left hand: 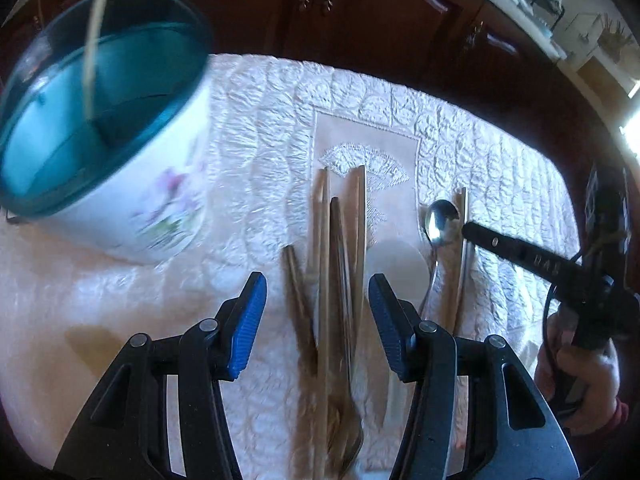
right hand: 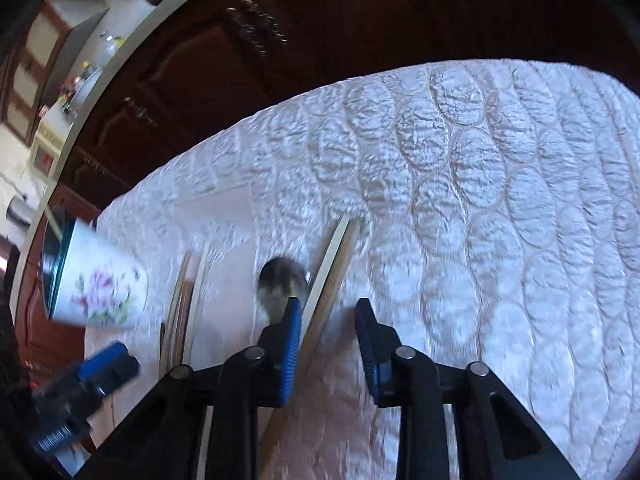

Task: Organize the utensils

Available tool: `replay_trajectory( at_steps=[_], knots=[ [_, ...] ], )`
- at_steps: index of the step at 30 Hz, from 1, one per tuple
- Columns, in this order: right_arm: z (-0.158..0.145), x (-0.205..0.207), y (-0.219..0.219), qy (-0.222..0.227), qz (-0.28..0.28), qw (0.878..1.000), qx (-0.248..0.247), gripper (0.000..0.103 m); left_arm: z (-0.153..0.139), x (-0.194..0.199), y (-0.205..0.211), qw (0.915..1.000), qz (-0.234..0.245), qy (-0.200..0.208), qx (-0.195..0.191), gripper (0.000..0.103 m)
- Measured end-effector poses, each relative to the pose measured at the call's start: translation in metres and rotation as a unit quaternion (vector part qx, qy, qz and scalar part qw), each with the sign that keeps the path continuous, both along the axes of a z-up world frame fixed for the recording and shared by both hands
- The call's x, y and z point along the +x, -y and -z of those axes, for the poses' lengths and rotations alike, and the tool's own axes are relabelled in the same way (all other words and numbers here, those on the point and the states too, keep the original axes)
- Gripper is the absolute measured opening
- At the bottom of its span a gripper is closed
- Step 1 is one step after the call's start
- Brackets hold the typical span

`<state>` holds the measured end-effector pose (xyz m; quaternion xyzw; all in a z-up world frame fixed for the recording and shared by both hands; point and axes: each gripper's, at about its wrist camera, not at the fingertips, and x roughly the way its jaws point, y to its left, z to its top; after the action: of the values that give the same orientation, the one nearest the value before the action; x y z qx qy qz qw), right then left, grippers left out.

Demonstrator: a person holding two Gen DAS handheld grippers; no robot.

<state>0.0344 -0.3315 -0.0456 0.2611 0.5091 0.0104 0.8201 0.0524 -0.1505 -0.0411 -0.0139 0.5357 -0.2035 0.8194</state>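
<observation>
A white floral cup with a teal inside point(left hand: 104, 128) stands at the left with one thin stick in it point(left hand: 96, 32). Several wooden utensils point(left hand: 340, 264) lie side by side on the quilted cloth. My left gripper point(left hand: 318, 300) is open, its jaws on either side of them. A metal spoon point(left hand: 440, 220) and flat sticks point(left hand: 462, 256) lie to the right. My right gripper point(right hand: 326, 332) is open over a flat wooden stick point(right hand: 328, 292), beside the spoon point(right hand: 280, 280). The cup also shows in the right wrist view point(right hand: 100, 288).
A white quilted cloth point(right hand: 480, 200) covers the table. Dark wooden cabinets point(left hand: 360, 12) stand behind the table's far edge. The right gripper's black body point(left hand: 540, 264) shows at the right of the left wrist view.
</observation>
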Motion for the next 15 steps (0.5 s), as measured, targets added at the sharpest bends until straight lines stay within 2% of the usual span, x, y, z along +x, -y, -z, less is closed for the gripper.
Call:
replay_trajectory(
  at_steps=[2, 5, 10, 11, 15],
  knots=[
    [0.003, 0.008, 0.006, 0.012, 0.034, 0.999, -0.003, 0.019, 0.004, 0.006, 0.007, 1.0, -0.002, -0.001, 0.009, 0.052],
    [0.009, 0.018, 0.014, 0.008, 0.037, 0.999, 0.024, 0.01, 0.011, 0.016, 0.013, 0.9997, -0.01, -0.005, 0.022, 0.05],
    [0.002, 0.004, 0.026, 0.023, 0.037, 0.998, 0.044, 0.009, 0.022, 0.032, 0.017, 0.9991, -0.022, -0.017, 0.03, 0.045],
    [0.002, -0.002, 0.029, 0.025, 0.036, 0.998, 0.051, 0.009, 0.023, 0.034, 0.018, 0.9988, -0.04, 0.002, 0.029, 0.044],
    [0.002, -0.022, 0.039, 0.02, 0.039, 0.997, 0.062, 0.008, 0.024, 0.045, 0.022, 0.9982, -0.047, 0.007, 0.038, 0.038]
  ],
)
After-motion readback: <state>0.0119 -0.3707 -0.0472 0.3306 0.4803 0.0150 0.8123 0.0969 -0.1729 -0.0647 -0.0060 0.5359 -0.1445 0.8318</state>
